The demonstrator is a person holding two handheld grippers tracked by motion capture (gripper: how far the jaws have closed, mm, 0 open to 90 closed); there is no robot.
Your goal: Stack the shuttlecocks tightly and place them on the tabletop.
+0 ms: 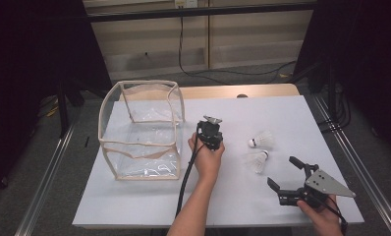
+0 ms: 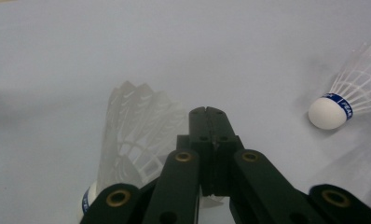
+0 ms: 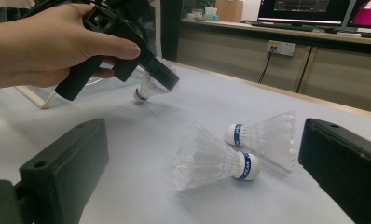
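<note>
Three shuttlecocks on the white table (image 1: 149,196), all with white feathers and a blue band round the cork. Left gripper (image 2: 210,116) sits mid-frame in the high view, just right of the clear bag (image 1: 140,129), pointing down at the table. Its own view shows the fingers (image 2: 198,122) pressed flat together, no gap visible, and nothing seen between the pads. First shuttlecock (image 2: 137,135) shows at centre-left of that view, just beside the closed fingers and partly behind them, cork toward the bottom left; can't tell whether the fingers pinch its feathers or just sit next to it. In the right gripper view the same shuttlecock (image 3: 145,88) hangs right at the left gripper's tip, upper centre of the frame, cork down and close to the table; contact with the table unclear. Right gripper (image 1: 288,175) is lower right in the high view, resting low near the table edge, fingers wide apart and holding nothing. Second shuttlecock (image 1: 261,141) and third shuttlecock (image 1: 257,161) lie on their sides right of centre in the high view, close together, between the two grippers. In the right gripper view those two lie framed between its open fingers, farther off and not touched. Bag stands upright at left of centre, top open, nothing visible inside.
</note>
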